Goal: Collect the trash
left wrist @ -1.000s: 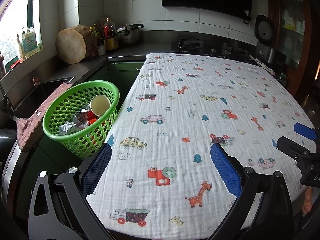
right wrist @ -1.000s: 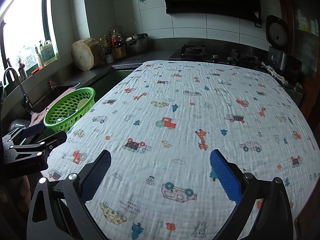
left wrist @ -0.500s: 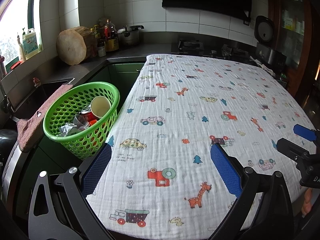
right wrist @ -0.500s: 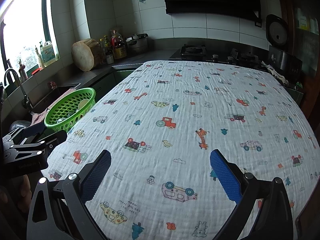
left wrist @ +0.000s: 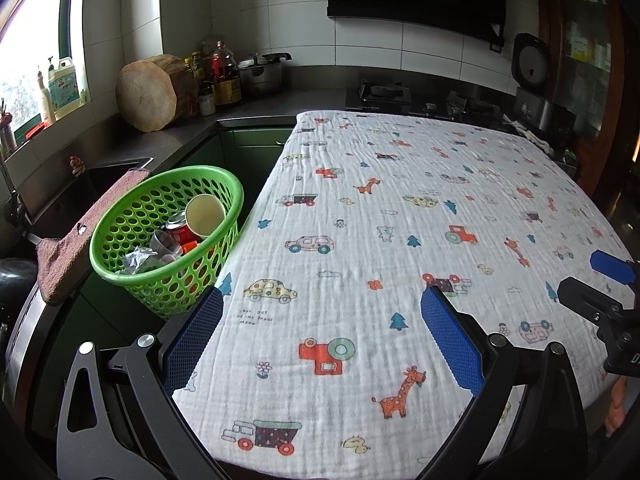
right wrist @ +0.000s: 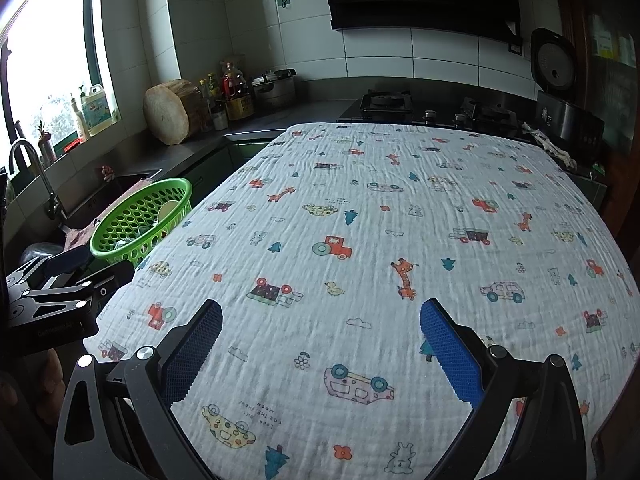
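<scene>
A green perforated basket [left wrist: 132,220] stands just off the table's left edge and holds a paper cup [left wrist: 205,214], a red can [left wrist: 180,232], a clear plastic cup [left wrist: 162,242] and crumpled wrapping [left wrist: 138,258]. The same basket [right wrist: 120,232] shows at the left of the right wrist view. My left gripper [left wrist: 322,312] hovers open over the table's near left part with nothing between its blue pads. My right gripper [right wrist: 320,318] is open too, empty, over the near edge. The table is covered by a white cloth with cartoon prints [left wrist: 400,220], and no loose trash shows on it.
A brown towel [left wrist: 80,236] hangs over the sink edge beside the basket. A round wooden block [left wrist: 148,94], bottles [left wrist: 218,76] and a pot [left wrist: 260,74] stand on the back counter, a gas hob [right wrist: 386,102] and a rice cooker [right wrist: 560,92] behind the table.
Almost nothing differs: both views have shifted very slightly, and both grippers have stayed open and empty.
</scene>
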`<state>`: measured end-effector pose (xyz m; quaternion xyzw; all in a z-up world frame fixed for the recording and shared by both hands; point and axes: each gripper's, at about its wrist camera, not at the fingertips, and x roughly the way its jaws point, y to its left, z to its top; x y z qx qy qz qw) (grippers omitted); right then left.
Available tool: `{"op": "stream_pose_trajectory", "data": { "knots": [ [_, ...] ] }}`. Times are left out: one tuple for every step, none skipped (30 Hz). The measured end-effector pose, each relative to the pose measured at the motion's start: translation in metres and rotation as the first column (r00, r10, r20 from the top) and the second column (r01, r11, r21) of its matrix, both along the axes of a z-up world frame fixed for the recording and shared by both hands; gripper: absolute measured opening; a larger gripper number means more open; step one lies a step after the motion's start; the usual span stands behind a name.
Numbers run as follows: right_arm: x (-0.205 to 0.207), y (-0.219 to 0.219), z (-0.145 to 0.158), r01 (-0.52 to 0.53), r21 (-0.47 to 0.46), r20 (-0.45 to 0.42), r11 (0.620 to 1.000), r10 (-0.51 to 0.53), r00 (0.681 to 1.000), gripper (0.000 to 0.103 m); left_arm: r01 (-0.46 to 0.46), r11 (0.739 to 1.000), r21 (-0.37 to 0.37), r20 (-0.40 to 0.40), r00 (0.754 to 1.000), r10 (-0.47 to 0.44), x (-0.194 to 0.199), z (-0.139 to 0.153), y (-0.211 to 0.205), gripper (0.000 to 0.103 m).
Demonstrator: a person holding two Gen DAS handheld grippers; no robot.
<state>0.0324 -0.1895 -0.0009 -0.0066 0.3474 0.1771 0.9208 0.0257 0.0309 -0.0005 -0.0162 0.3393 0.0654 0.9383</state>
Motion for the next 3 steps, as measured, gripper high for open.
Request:
{"op": "stream_pose_trajectory", "data": {
  "knots": [
    [0.0000, 0.0003, 0.0000, -0.001, -0.001, 0.000, 1.000, 0.001, 1.000, 0.096, 0.000, 1.000, 0.000, -0.001, 1.000, 0.000, 0.0002, -0.0001, 0.0008, 0.098],
    [-0.0005, 0.0011, 0.0005, -0.002, -0.001, 0.000, 1.000, 0.002, 1.000, 0.096, -0.001, 1.000, -0.003, -0.002, 1.000, 0.001, 0.0005, -0.0004, 0.0012, 0.098],
    [-0.0006, 0.0015, 0.0009, -0.003, -0.001, 0.000, 1.000, 0.003, 1.000, 0.096, 0.000, 1.000, -0.006, -0.004, 1.000, 0.000, 0.0009, -0.0007, 0.0018, 0.098]
  ]
}}
